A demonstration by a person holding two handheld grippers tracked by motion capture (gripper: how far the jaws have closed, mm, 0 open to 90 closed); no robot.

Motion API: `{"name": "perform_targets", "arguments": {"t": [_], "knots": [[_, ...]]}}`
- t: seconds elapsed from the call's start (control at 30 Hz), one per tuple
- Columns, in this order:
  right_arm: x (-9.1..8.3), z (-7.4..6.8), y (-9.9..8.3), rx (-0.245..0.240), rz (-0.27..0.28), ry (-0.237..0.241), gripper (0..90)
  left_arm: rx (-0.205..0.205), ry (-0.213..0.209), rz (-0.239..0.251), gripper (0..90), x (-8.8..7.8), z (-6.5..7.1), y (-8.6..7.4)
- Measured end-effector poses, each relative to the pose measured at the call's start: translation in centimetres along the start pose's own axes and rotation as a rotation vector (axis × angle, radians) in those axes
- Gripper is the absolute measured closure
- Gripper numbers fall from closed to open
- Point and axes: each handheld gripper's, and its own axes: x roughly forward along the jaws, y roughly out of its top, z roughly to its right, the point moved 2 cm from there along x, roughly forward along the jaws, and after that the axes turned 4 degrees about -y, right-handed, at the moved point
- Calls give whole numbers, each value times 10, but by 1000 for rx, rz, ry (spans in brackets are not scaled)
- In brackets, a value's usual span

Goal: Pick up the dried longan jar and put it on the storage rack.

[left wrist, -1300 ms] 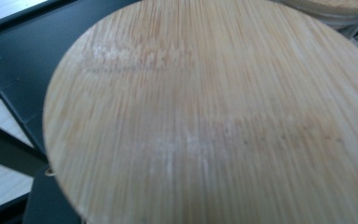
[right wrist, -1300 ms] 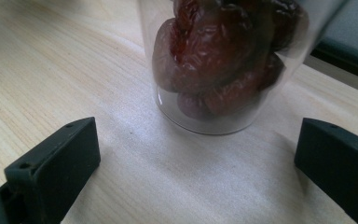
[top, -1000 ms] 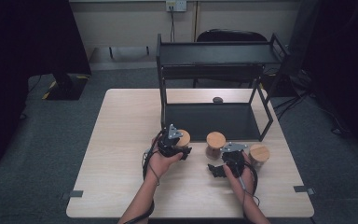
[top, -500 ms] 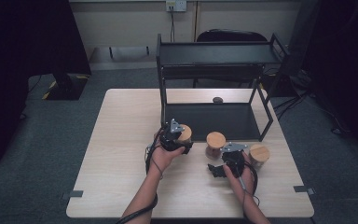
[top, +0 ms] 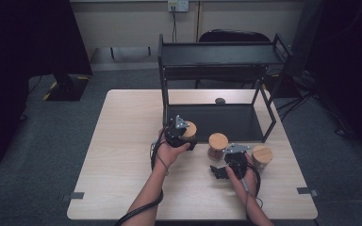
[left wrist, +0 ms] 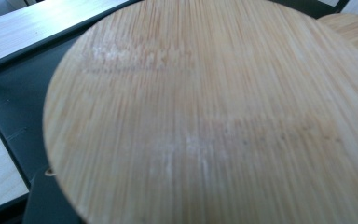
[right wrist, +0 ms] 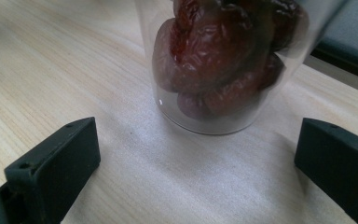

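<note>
**Bamboo lid up close: one jar in my left jaws, bound for the rack**

Bamboo grain is what my left gripper [top: 181,134] looks at: the lid of the jar [top: 188,130] it carries. My left jaws are clamped on that jar and hold it clear of the worktop [top: 122,141], just in front of the black rack's lower shelf [top: 226,121]. My right gripper [top: 221,172] rests low on the worktop with its jaws spread wide, apart from the glass jar of dried dates [right wrist: 223,60] ahead of them. A third bamboo-lidded jar [top: 262,155] stands just beside my right hand. I judge the step as carrying the first jar onto the shelf. Next I should ease it forward under the upper tier, set it down level, then let go.
</note>
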Motion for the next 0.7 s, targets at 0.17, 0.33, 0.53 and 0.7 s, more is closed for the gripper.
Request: {"name": "perform_targets", "arguments": {"t": [0.17, 0.33, 0.53, 0.7], "knots": [[0, 0, 0, 0, 1, 0, 0, -2, 9, 0, 260, 2, -3, 5], [0, 0, 0, 0, 1, 0, 0, -6, 17, 4, 260, 5, -6, 11], [0, 0, 0, 0, 1, 0, 0, -9, 25, 3, 259, 9, -8, 15], [0, 0, 0, 0, 1, 0, 0, -17, 30, 5, 259, 14, -10, 19]]}}
